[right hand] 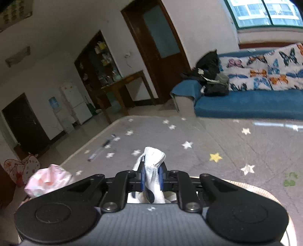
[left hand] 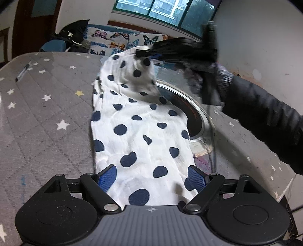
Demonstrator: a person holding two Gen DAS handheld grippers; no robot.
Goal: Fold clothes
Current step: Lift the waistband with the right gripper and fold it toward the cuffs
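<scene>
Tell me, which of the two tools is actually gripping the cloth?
The right tool: its blue pads pinch a bunched end of the white, navy-dotted cloth. The left tool stands open over the cloth.

We see the cloth (left hand: 140, 132) lying on the surface (left hand: 47, 117), pen (left hand: 22, 72) far left, sofa (left hand: 121, 40) behind.

We list a white cloth (left hand: 140, 132) with navy polka dots, a bunched fold of it white between blue pads (right hand: 143, 177). We note the grey quilted cover (left hand: 37, 117) with white stars and one yellow star (right hand: 215, 157). We record a sofa (right hand: 246, 106) in deep blue, its throw (right hand: 265, 73) white with blue, orange and pink butterflies (a black bag (right hand: 212, 75) beside it). We add black gripper bodies, a black sleeve (left hand: 265, 113), a green window frame (left hand: 151, 13), dark brown doors (right hand: 161, 47), and a pink-and-white bundle (right hand: 49, 179).
</scene>
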